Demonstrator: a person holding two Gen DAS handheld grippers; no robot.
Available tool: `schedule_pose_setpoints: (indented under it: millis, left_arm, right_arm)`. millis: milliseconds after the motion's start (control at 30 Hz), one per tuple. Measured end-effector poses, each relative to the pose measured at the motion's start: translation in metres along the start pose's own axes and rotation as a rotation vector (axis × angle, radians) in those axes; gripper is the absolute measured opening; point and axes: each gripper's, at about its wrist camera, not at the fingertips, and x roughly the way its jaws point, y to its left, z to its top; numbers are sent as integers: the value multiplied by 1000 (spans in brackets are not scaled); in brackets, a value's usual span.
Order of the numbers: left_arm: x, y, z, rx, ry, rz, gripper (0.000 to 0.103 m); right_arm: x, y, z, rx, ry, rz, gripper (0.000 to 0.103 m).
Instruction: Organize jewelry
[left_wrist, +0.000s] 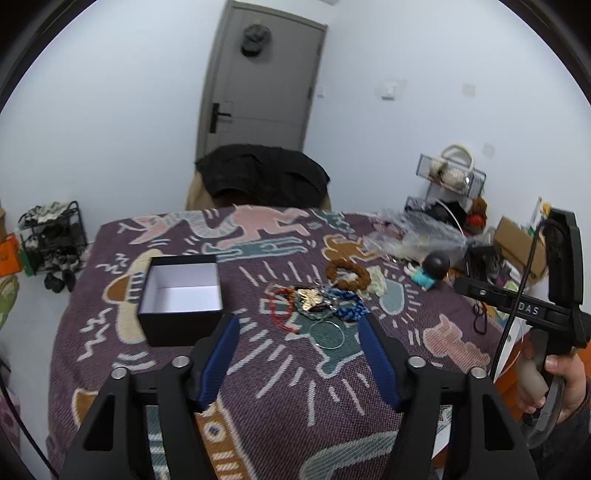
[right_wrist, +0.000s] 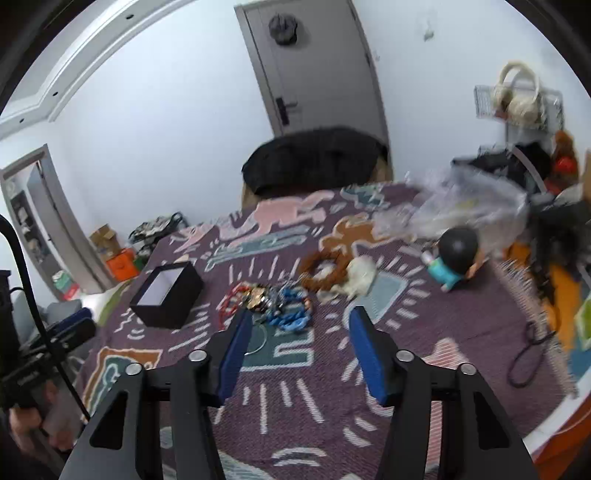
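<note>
jewelry (left_wrist: 314, 301) lies in a tangled heap on the patterned blanket (left_wrist: 280, 398), just right of the open black box (left_wrist: 183, 299), which looks empty; a red bead string (left_wrist: 280, 306), blue braid (left_wrist: 349, 308) and thin wire ring (left_wrist: 328, 334) show at its edges, and a brown bead bracelet (left_wrist: 347, 273) sits just behind it. left gripper (left_wrist: 299, 325) hovers short of the heap, jaws partly open and holding nothing; right gripper (right_wrist: 301, 319) likewise stands partly open and empty, its left finger over the wire ring without clearly touching it. the main risk, as i judge it, is the tangle: pinching one strand would likely drag the others along, or spill pieces across the blanket. the thin ring lies flat in the weave and could slip from the pads. both grippers converging on one small heap could also knock together. the gold and dark pieces mid-heap are too jumbled to name, the right view is blurred, and the white thing (right_wrist: 360, 278) beside the bracelet is unclear.
</note>
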Motion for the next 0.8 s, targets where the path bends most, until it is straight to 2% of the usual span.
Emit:
schedule_pose_setpoints:
  millis: [167, 233, 333, 500, 600, 800]
  left_arm:
    - [37, -8, 8, 29, 78, -29, 50]
    - [55, -10, 13, 49, 110, -35, 44]
    - [79, -8, 19, 51, 169, -47, 39]
    - [120, -6, 24, 49, 265, -47, 27]
    - [141, -3, 22, 43, 318, -39, 25]
    - [170, 3, 18, 53, 383, -4, 24]
  right_arm:
    - [33, -5, 2, 47, 77, 59, 52]
    - [45, -7, 2, 73, 105, 73, 45]
    - [60, -7, 3, 83, 162, 55, 40]
    - [81, -11, 3, 108, 236, 36, 39]
    - [98, -15, 1, 156, 284, 61, 39]
    - [116, -22, -2, 208, 313, 66, 39]
